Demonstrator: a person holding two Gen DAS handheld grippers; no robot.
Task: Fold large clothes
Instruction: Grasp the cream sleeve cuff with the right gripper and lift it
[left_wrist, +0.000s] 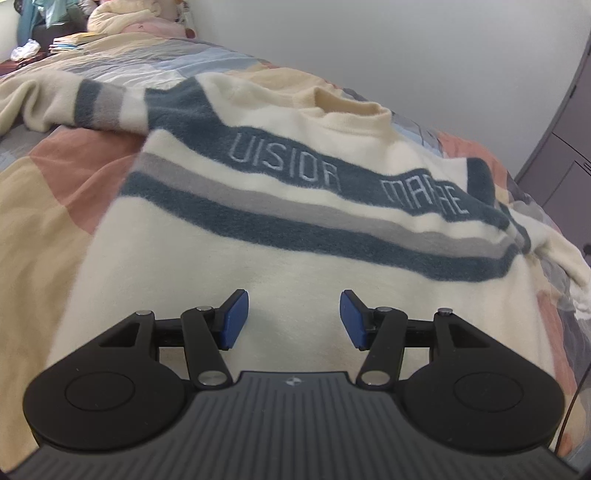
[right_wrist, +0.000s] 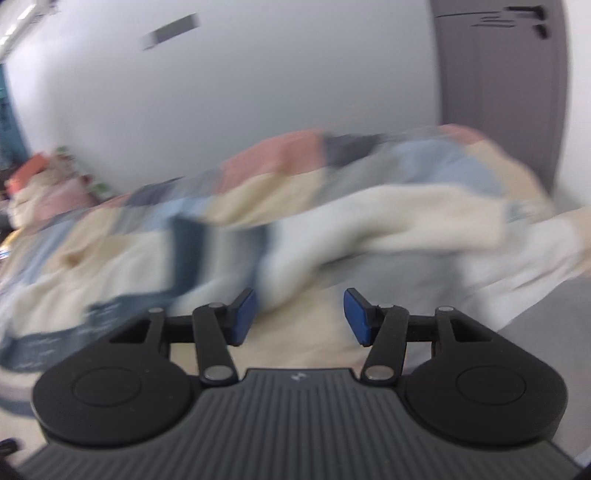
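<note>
A cream sweater (left_wrist: 258, 280) with dark blue and grey chest stripes and pale lettering lies face up on the bed, collar at the far side. One sleeve (left_wrist: 48, 99) stretches to the far left, the other drops off at the right. My left gripper (left_wrist: 293, 319) is open and empty just above the sweater's lower body. My right gripper (right_wrist: 299, 317) is open and empty; its view is blurred, with the sweater's striped sleeve (right_wrist: 295, 236) ahead of it on the bedcover.
The bed carries a patchwork cover (left_wrist: 66, 173) in pink, tan, blue and grey. Pillows and bedding (left_wrist: 125, 18) are heaped at the far left. A white wall runs behind the bed, with a grey door (right_wrist: 498, 88) at the right.
</note>
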